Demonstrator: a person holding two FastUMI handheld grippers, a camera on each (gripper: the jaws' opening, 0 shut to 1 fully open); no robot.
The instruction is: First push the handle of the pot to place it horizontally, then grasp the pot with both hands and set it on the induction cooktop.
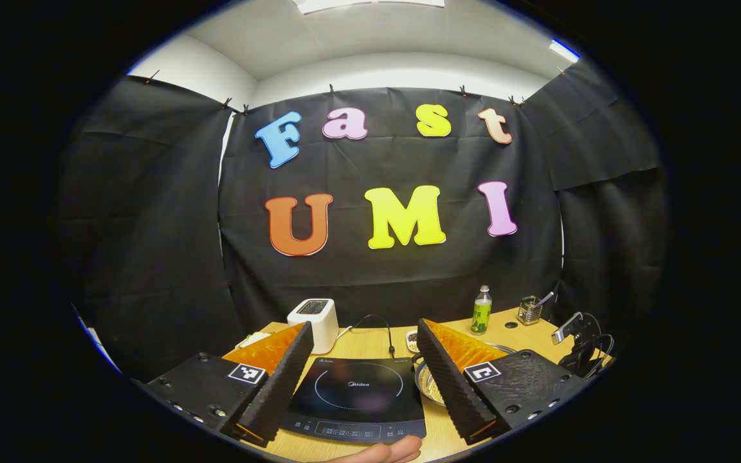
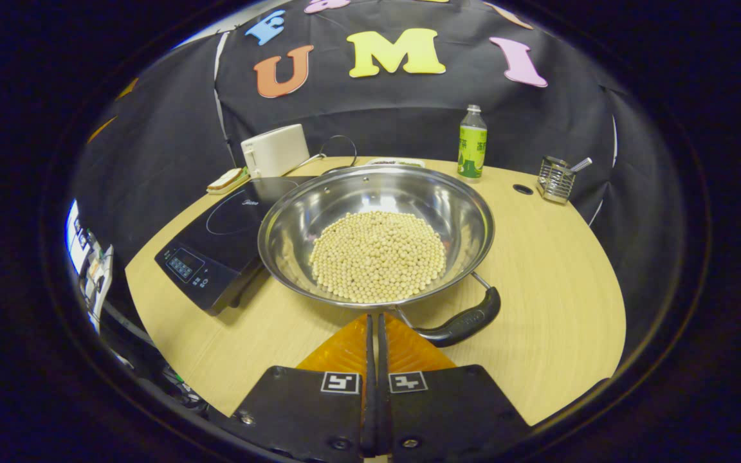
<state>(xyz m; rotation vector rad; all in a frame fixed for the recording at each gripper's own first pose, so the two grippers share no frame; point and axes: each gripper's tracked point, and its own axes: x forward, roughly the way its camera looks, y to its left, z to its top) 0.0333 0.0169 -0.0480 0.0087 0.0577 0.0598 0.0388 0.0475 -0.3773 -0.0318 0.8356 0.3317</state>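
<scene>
In the right gripper view we are seeing the pot [image 2: 377, 231] sitting on the table [image 2: 557, 276], holding beans [image 2: 377, 256], with the induction cooktop [image 2: 222, 238] touching its left side. Behind are standing a toaster [image 2: 275, 150], a bottle [image 2: 471, 143] and, farther right, a wire holder [image 2: 556, 179].

Silver pot [image 2: 409, 199] of beige beans [image 2: 377, 256], black handle [image 2: 464, 323], black cooktop [image 2: 229, 235], white toaster [image 2: 275, 150].

pot [image 1: 431, 382] mostly hidden behind finger, caddy [image 2: 556, 179] contents unclear
</scene>
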